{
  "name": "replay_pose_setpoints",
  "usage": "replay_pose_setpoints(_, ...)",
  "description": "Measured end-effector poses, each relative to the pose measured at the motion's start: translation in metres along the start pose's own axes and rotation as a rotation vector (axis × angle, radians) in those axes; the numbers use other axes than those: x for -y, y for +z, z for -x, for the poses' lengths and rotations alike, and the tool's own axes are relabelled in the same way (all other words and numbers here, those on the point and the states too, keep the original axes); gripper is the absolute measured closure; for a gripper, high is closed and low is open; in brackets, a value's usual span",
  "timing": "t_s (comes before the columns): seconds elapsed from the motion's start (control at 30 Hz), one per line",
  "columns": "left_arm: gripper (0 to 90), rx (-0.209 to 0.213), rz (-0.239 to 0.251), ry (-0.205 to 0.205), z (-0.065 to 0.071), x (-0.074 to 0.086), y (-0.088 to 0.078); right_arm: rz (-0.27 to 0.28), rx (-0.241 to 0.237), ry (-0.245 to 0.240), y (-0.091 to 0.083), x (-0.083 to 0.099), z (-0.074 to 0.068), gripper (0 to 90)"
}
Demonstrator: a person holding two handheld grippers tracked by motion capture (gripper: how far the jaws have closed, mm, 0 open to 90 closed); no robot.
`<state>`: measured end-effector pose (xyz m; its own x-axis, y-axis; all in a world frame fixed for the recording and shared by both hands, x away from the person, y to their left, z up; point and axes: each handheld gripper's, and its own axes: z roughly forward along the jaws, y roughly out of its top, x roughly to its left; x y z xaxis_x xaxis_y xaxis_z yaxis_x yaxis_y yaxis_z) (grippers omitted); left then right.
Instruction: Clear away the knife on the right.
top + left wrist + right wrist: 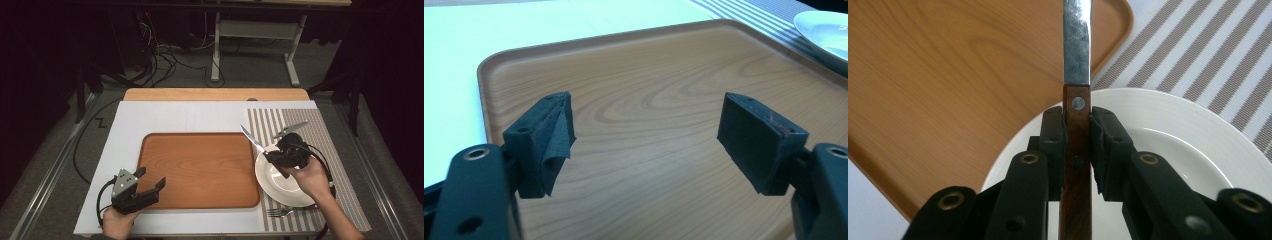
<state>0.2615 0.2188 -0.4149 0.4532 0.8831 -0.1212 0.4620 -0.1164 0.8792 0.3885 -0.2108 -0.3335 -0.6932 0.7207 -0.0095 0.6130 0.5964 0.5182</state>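
My right gripper is shut on the wooden handle of a knife, held above the left rim of a white plate. In the right gripper view the knife runs straight up between the pads, its steel blade reaching over the corner of the wooden tray, with the plate beneath. My left gripper stands open at the tray's near-left corner. In the left gripper view nothing lies between its fingers, and the tray lies under them.
A fork lies on the striped placemat in front of the plate. The tray rests on a white board that covers most of the wooden table. Cables and a table frame stand on the floor beyond.
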Motion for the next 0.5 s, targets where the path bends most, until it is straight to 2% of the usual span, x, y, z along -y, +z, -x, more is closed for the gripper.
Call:
replay_pose_setpoints(0.13, 23.8, 0.000, 0.000, 0.001, 0.000, 0.000, 0.000, 0.000, -0.011, -0.004, 0.003, -0.002, -0.008, 78.0)
replay_pose_setpoints(0.5, 23.7, 0.002, 0.000, 0.002, 0.000, 0.000, 0.000, -0.020, -0.032, -0.058, 0.013, -0.008, -0.031, 77.9)
